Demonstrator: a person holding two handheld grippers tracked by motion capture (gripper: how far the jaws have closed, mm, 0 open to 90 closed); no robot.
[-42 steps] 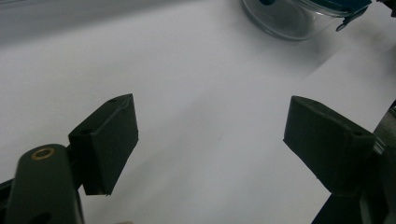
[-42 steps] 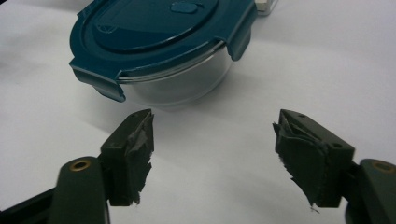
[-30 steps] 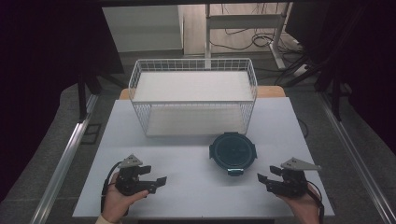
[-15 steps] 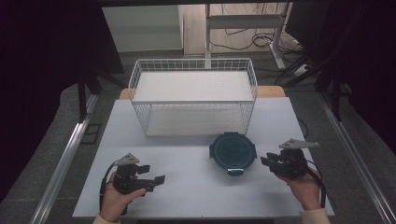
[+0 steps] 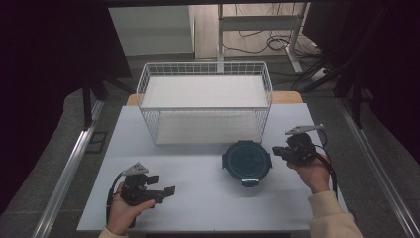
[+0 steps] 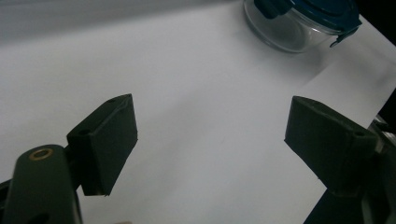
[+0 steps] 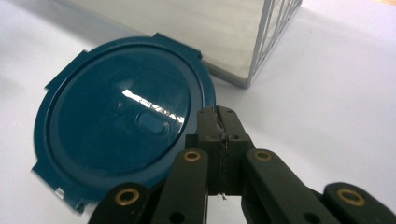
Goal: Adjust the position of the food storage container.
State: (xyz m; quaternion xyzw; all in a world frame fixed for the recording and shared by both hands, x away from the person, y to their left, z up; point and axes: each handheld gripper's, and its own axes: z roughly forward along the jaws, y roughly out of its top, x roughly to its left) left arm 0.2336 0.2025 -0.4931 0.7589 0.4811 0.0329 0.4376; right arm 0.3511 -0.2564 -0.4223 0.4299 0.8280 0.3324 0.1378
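Hovering just beside the round container (image 5: 246,161), the right gripper (image 5: 278,151) has its jaws pressed flat together with nothing between them; they have just been closing. In the right gripper view the dark blue lid (image 7: 123,135) lies directly ahead of and slightly to the left of the closed tips, its clip tabs jutting from the rim, and the wire basket (image 5: 205,106) stands beyond it, near the container but apart from it.

The left gripper (image 5: 166,191) is held low over the worktop (image 5: 198,198), well apart from the container, its jaws spread wide and empty. In the left gripper view the container's clear wall and blue lid (image 6: 308,18) sit far ahead and to the right of the pads (image 6: 109,140).

The likeliest trouble is a push rather than a grasp: with its jaws together the right gripper cannot take hold of the rim, and if it nudges a tab or the lid's edge the container could slide across the smooth worktop, towards the near edge or against the basket. The clear body looks like glass or hard plastic, so a shove off the edge could damage it. With the left gripper so far off, nothing steadies the container against such a push.

No brand, label or writing can be read on the lid, the basket or either gripper.
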